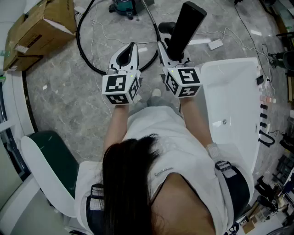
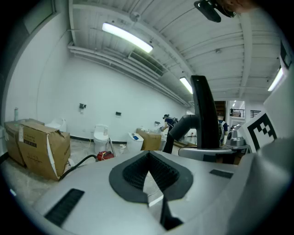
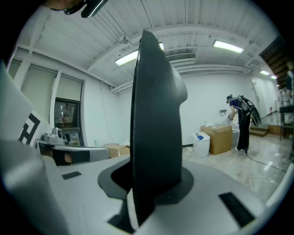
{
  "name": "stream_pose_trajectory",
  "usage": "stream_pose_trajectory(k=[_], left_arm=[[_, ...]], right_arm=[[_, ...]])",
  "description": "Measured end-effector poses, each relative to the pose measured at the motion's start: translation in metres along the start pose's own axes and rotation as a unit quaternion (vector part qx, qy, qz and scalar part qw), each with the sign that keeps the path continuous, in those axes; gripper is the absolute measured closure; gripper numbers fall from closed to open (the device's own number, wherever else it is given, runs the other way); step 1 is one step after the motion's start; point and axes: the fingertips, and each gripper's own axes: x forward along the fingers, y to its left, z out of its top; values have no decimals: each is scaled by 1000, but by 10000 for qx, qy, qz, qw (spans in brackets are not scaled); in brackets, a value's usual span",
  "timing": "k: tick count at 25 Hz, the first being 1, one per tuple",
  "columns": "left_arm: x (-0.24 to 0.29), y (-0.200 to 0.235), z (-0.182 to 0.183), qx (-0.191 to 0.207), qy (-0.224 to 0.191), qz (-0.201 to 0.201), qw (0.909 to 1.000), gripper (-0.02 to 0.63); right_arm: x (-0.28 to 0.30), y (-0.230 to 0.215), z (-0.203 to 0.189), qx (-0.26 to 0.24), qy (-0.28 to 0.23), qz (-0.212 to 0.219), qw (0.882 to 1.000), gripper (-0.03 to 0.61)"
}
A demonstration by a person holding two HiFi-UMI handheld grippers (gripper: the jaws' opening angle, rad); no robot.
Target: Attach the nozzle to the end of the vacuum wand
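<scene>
The grey marbled floor (image 1: 64,96) fills most of the head view, with thin pale cables trailing across it. A white worktop (image 1: 234,92) stands at the right, just beside the person's right arm. At the far left lies a dented cardboard box (image 1: 43,25), and at the near left stands a chair (image 1: 53,156) with a dark green seat and a white back. A black hose (image 1: 79,39) loops over the floor beyond the grippers, and the teal body of a vacuum cleaner (image 1: 124,5) shows at the far edge of the view.

The nozzle (image 1: 187,26), a long, flat black piece, stands up out of the right gripper (image 1: 172,57) and leans away from the person to the right. In the right gripper view its narrow edge faces the camera and rises from between the jaws, which are clamped on its lower end. A dark curved part (image 1: 166,28) lies just behind it on the left; I cannot tell whether it belongs to the wand.

The left gripper (image 1: 130,49) is held level with the right one, near it on the left, the two apart. Its jaws are together with nothing between them, and they point out over the floor toward the hose.
</scene>
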Motion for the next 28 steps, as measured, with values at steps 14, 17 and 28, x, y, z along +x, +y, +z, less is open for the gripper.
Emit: stream_pose_trajectory(k=[14, 17, 28], left_arm=[[-11, 21, -9, -25, 160, -187, 9997, 612], [-14, 26, -9, -36, 146, -238, 9996, 612], [-15, 49, -16, -65, 238, -222, 9994, 614]], right_arm=[[5, 32, -7, 208, 69, -21, 9998, 480], [3, 32, -9, 315, 41, -144, 9994, 480], [3, 36, -15, 211, 17, -384, 9990, 480]])
